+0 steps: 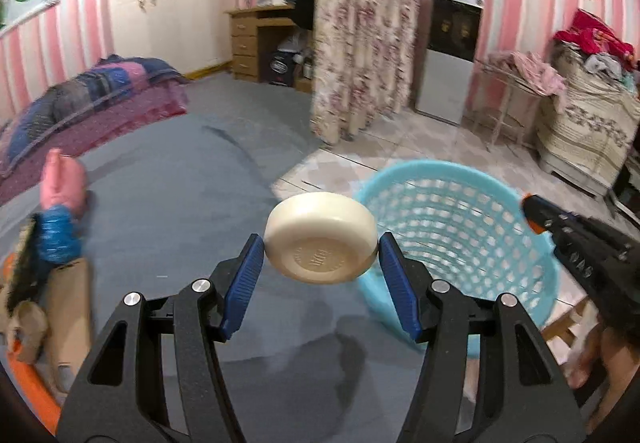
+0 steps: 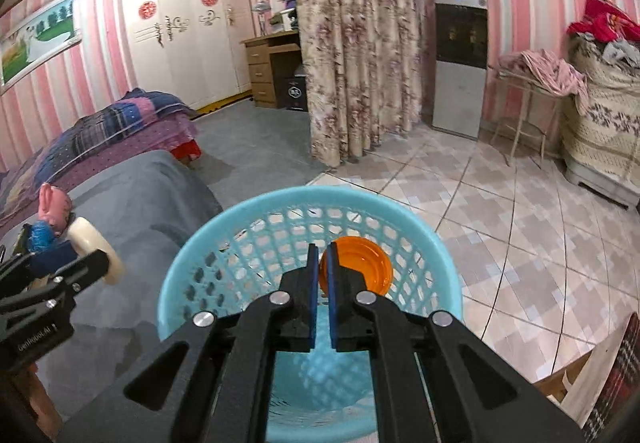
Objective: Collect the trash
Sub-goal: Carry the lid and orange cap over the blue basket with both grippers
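Above the blue basket, the right gripper has its 2 blue pads pressed together on the edge of an orange lid, which hangs over the basket's open mouth. Just beside the basket, over the grey bed cover, the left gripper is clamped on a round cream-white container, 1 pad on each side of it. Well apart from the basket, at the far side of the grey cover, lie a pink toy and a crumpled blue wrapper
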The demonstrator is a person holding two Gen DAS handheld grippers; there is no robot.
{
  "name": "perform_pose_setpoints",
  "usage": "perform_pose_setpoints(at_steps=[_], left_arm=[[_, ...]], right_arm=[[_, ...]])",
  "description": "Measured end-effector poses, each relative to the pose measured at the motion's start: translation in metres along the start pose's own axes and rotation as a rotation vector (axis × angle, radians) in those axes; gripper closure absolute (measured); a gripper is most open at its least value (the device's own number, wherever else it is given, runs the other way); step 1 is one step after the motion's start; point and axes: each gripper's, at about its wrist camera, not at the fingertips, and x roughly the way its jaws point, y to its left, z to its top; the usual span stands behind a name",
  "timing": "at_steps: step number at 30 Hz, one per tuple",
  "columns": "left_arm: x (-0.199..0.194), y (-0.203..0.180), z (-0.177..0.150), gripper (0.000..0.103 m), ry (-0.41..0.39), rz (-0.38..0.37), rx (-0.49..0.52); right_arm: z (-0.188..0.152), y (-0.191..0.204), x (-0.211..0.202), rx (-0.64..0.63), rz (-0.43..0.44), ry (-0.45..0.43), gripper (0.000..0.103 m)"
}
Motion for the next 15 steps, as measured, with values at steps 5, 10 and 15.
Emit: perform_pose_setpoints(at_steps=[5,10,15], left_arm=[[0.017,-0.022,-0.002,0.045,0.008,-0.019,0.040],[0.032,-0.034,0.003,0.045,0.015,-0.041,0.048],[0.036,-0.046,0.013,0.044,-0.016,-0.053,0.079]], right_arm=[[-0.002,-0.009,0.003,0.016,-0.007,0.001,0.099],[-0.005,-0.017,0.005,0.042,-0.014,-0.005,0.099],[-0.007,-0.020,0.007,0.053,-0.025,-0.003,0.099]])
